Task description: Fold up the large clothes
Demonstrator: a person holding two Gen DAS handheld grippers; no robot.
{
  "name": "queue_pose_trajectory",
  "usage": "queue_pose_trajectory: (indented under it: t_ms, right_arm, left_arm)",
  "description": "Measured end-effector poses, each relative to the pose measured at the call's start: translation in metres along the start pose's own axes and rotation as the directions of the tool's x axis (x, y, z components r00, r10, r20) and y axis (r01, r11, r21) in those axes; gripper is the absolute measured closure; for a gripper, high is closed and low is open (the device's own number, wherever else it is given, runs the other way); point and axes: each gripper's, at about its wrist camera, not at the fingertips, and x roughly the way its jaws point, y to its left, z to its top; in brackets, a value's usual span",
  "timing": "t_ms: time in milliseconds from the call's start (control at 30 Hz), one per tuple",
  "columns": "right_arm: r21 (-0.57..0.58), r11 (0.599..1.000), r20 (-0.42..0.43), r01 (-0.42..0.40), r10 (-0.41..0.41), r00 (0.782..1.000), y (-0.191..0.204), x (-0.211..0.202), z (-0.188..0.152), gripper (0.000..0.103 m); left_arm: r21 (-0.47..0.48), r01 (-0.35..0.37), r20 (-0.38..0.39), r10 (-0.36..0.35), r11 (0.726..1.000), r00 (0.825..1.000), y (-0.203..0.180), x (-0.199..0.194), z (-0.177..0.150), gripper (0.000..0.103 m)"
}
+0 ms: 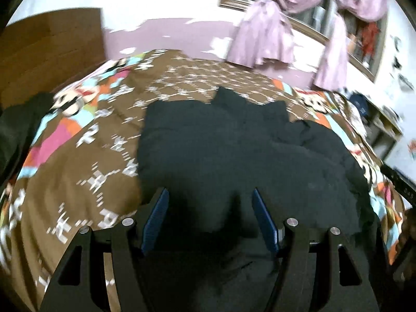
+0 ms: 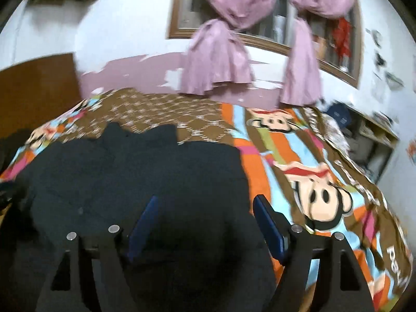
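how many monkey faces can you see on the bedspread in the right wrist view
3 clear: one near the curtains, one right of the right tongs, one at far left. The black garment may hide others.

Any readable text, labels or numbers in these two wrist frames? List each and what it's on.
"045": faint digits, uncertain, on the black bar at the right edge of the left wrist view.
"Pa": start of a white word, rest cut off, on the colourful monkey-print bedspread.
White block letters on the bedspread's brown centre panel: too blurred to read.
Dark garment, left gripper, right gripper: no text.
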Motion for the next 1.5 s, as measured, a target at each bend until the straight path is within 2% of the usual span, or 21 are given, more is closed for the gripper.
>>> queue_pose_trajectory:
  t_ms: [100,200,267,367,467,567,700,800,933,1033,1167,1267,1333,1433,1500]
  right_arm:
    - [-0.068,0.996,-0.063,-0.059,0.055,0.996,0.017,0.015,-0.010,0.028]
    - [-0.149,0.986,-0.161,-0.072,0.048,0.986,0.034,0.039,-0.029,0.028]
    - [-0.183,0.979,-0.245,-0.092,0.045,0.968,0.039,0.060,-0.045,0.027]
    - [-0.154,0.985,-0.245,-0.078,0.038,0.969,0.032,0.071,-0.057,0.010]
    - [-0.077,0.992,-0.283,-0.099,0.073,0.956,0.018,0.084,-0.063,0.000]
    - [-0.003,0.991,-0.313,-0.134,0.126,0.941,0.006,0.088,-0.067,0.000]
    - [-0.012,0.992,-0.309,-0.125,0.115,0.944,0.008,0.080,-0.067,0.000]
    - [0.041,0.988,-0.323,-0.147,0.152,0.934,0.001,0.071,-0.063,0.000]
    - [0.082,0.981,-0.301,-0.177,0.194,0.934,-0.007,0.047,-0.052,0.000]
    - [0.041,0.984,-0.262,-0.173,0.177,0.949,-0.005,0.017,-0.037,0.000]
    - [-0.012,0.985,-0.190,-0.173,0.168,0.967,-0.001,-0.037,-0.017,0.000]
    - [0.052,0.988,-0.180,-0.142,0.150,0.972,-0.003,-0.077,-0.006,0.000]
    - [0.168,0.975,-0.215,-0.143,0.178,0.960,-0.008,-0.096,-0.002,0.000]
    - [0.388,0.897,-0.228,-0.211,0.315,0.921,-0.020,-0.136,-0.008,0.000]
    - [0.456,0.857,-0.229,-0.241,0.375,0.899,-0.026,-0.160,-0.009,0.000]
  left_arm:
    - [0.077,0.004,-0.022,-0.003,0.997,1.000,-0.016,0.011,-0.002,0.043]
    - [0.113,-0.022,-0.082,0.031,0.993,0.996,-0.021,0.031,-0.016,0.043]
    - [0.142,-0.049,-0.112,0.065,0.989,0.992,-0.021,0.043,-0.031,0.043]
    - [0.181,-0.075,-0.104,0.095,0.981,0.990,-0.022,0.053,-0.050,0.042]
    - [0.222,-0.096,-0.104,0.122,0.970,0.987,-0.029,0.058,-0.056,0.040]
    - [0.242,-0.103,-0.119,0.135,0.965,0.984,-0.030,0.064,-0.059,0.040]
    - [0.247,-0.089,-0.147,0.128,0.965,0.981,-0.027,0.071,-0.061,0.039]
    - [0.254,-0.090,-0.143,0.130,0.963,0.981,-0.030,0.065,-0.062,0.038]
    - [0.239,-0.069,-0.141,0.105,0.969,0.984,-0.030,0.047,-0.066,0.037]
    - [0.152,-0.010,-0.153,0.034,0.988,0.988,-0.023,0.025,-0.065,0.037]
    - [0.019,0.017,-0.232,-0.012,1.000,0.973,-0.016,0.007,-0.056,0.036]
    - [-0.048,0.019,-0.258,-0.030,0.999,0.966,-0.015,-0.019,-0.050,0.036]
    - [-0.042,0.018,-0.257,-0.029,0.999,0.966,-0.020,-0.047,-0.046,0.036]
    - [-0.014,0.028,-0.239,-0.031,1.000,0.970,-0.031,-0.093,-0.039,0.036]
    - [-0.008,0.029,-0.223,-0.030,1.000,0.974,-0.036,-0.123,-0.034,0.035]
